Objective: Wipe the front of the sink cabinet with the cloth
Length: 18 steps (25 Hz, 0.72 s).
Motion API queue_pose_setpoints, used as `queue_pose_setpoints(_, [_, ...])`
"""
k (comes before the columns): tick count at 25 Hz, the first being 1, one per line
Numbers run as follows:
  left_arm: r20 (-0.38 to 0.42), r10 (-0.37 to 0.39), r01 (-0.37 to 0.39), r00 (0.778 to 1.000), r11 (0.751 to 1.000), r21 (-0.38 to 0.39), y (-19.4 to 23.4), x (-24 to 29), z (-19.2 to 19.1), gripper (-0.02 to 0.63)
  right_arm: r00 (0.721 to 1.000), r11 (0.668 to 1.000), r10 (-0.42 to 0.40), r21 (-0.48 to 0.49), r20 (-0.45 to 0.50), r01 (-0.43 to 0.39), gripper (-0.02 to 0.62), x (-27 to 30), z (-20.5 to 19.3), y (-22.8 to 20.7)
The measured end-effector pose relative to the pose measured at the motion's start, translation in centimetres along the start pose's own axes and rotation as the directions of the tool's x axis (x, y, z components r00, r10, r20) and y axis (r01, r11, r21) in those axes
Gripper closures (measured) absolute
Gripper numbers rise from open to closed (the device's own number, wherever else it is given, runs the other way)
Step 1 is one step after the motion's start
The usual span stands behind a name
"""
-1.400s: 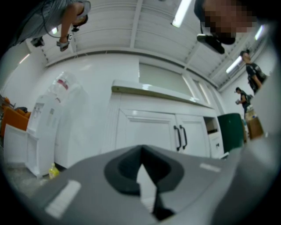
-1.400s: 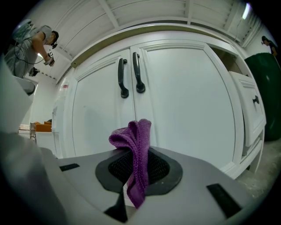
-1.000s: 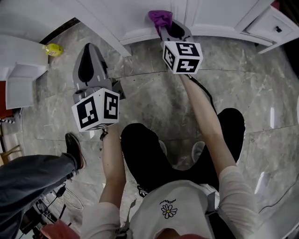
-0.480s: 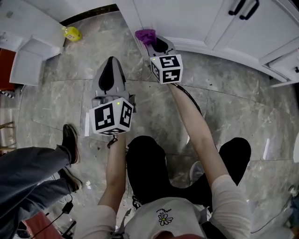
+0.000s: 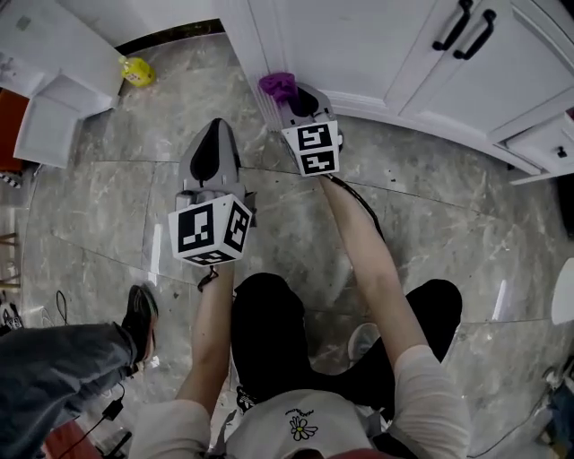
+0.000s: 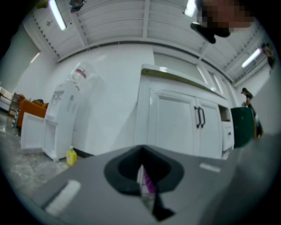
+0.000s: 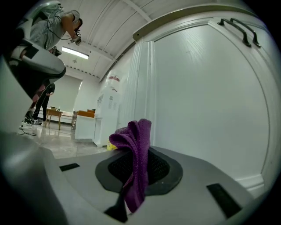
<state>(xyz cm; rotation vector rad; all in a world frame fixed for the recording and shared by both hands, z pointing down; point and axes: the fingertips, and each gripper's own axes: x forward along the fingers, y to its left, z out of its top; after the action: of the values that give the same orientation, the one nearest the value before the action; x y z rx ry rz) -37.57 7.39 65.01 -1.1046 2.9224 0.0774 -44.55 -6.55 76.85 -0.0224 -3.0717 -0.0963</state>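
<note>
The purple cloth [image 5: 278, 86] is bunched at the tip of my right gripper [image 5: 292, 97], which is shut on it. It sits low against the left corner of the white sink cabinet [image 5: 359, 45], just above the floor. In the right gripper view the cloth [image 7: 137, 149] hangs folded between the jaws beside the cabinet door [image 7: 206, 96]. My left gripper [image 5: 215, 127] hovers over the floor to the left, short of the cabinet, its jaws shut with nothing in them. Black door handles [image 5: 466, 27] show up high.
A yellow bottle [image 5: 136, 70] stands on the marble floor by a white unit [image 5: 54, 108] at the left. Another person's jeans leg and black shoe [image 5: 139, 314] are at the lower left. A drawer [image 5: 547, 143] sticks out at the right. My knees are below.
The head view has swung, so more of the cabinet doors shows. The cloth in the right gripper now sits at the cabinet's left corner. The other person's foot has moved back towards the lower left.
</note>
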Motion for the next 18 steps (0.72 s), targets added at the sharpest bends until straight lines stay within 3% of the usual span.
queue_pose_setpoints(4, [0.014, -0.017, 0.018, 1.000, 0.998, -0.057, -1.9, 0.9, 1.0, 0.601, 0.998, 0.998, -0.061, 0.012, -0.006, 0.062, 0.540, -1.9, -0.7, -3.0])
queue_pose_setpoints(11, [0.038, -0.079, 0.079, 0.996, 0.997, -0.020, -6.0, 2.5, 2.6, 0.601, 0.987, 0.987, -0.157, -0.031, -0.029, 0.156, 0.540, -7.0, -2.0, -9.8])
queue_pose_setpoints(18, [0.057, -0.118, 0.118, 0.991, 0.993, 0.007, -9.8, 3.6, 3.4, 0.601, 0.959, 0.959, -0.277, 0.040, -0.057, 0.279, 0.540, -11.8, -2.9, -15.7])
